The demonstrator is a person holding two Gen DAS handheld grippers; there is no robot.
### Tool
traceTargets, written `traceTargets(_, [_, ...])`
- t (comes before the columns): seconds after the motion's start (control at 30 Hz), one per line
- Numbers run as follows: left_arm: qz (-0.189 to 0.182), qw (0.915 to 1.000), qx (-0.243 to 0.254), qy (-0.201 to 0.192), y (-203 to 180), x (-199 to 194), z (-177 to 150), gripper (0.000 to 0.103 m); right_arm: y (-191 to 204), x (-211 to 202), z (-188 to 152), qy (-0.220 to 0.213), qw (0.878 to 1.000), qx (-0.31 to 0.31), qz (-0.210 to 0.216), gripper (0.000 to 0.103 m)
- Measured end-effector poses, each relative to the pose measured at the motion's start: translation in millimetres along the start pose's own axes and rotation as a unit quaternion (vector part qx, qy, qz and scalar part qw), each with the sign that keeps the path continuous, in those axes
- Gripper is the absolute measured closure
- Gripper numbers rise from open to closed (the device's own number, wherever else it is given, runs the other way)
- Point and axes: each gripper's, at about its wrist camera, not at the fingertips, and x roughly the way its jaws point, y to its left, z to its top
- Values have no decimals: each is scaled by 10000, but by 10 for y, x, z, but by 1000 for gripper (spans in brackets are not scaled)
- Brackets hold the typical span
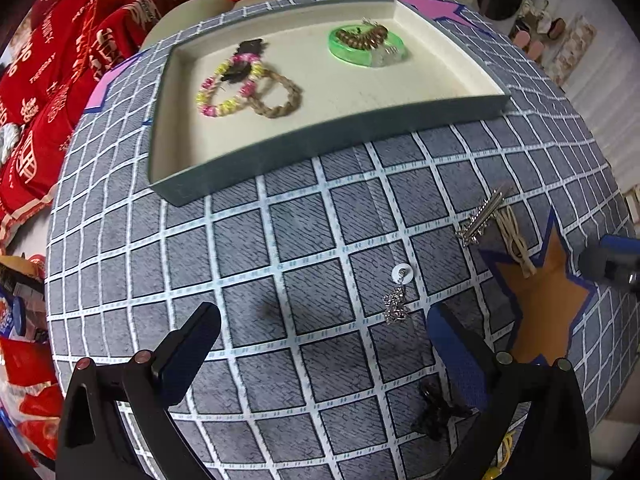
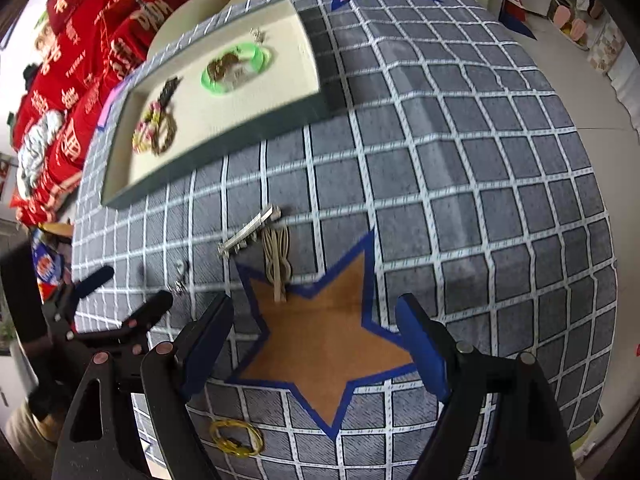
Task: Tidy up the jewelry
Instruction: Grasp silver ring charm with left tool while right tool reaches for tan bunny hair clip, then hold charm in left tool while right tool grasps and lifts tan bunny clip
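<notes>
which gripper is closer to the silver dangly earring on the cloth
Left. The left gripper hangs just above the silver earring, jaws open around it. The right gripper sits further right over the orange star.

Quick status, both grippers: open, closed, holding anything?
Left gripper: open, holding nothing, above the tablecloth.
Right gripper: open, holding nothing, above the orange star.

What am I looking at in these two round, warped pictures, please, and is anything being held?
Each picture comes from a fisheye camera on a hand-held two-finger tool, looking along its fingers. The left tool and right tool are both open and hold nothing. Below is a checked grey cloth. A shallow tray already holds bracelets and a green ring dish. Still loose on the cloth are a silver earring, a sparkly hair clip, a beige cord and a yellow band.
</notes>
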Motion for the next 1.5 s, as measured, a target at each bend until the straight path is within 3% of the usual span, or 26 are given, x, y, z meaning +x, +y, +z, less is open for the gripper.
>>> traceTargets(0.17, [-26, 10000, 69, 19, -10, 82, 21, 0, 70, 112, -115, 47, 9998, -171, -116, 26])
traceTargets(0.23, [-5, 9999, 98, 61, -12, 120, 29, 7, 104, 170, -129, 81, 9995, -266, -154, 30])
traceTargets(0.47, [-1, 9999, 163, -15, -1, 146, 66, 7, 222, 310, -116, 83, 9982, -511, -294, 44])
traceTargets(0.67, [-81, 9998, 192, -68, -38, 125, 28, 16, 382, 389, -86, -35, 9952, -847, -486, 52])
traceTargets(0.9, [-218, 9993, 309, -49, -194, 55, -5, 38, 483, 410, -79, -123, 9893, -1149, -895, 71])
traceTargets(0.97, [-239, 9990, 365, -43, -239, 46, -4, 44, 521, 427, -64, -123, 9886, -1177, -930, 83])
traceTargets(1.03, [-270, 9983, 506, -58, -293, 30, -9, 54, 494, 413, -75, -118, 9886, -1170, -943, 93])
traceTargets(1.1, [-286, 9971, 700, -73, -359, 7, -11, 78, 455, 402, -103, -99, 9903, -1086, -865, 95])
traceTargets(1.13, [-285, 9966, 770, -69, -403, 0, -9, 82, 421, 398, -107, -78, 9914, -1031, -805, 96])
traceTargets(1.5, [-743, 9972, 54, -38, -160, -150, -16, 82, 59, 243, -137, 2, 9991, -392, -184, 98])
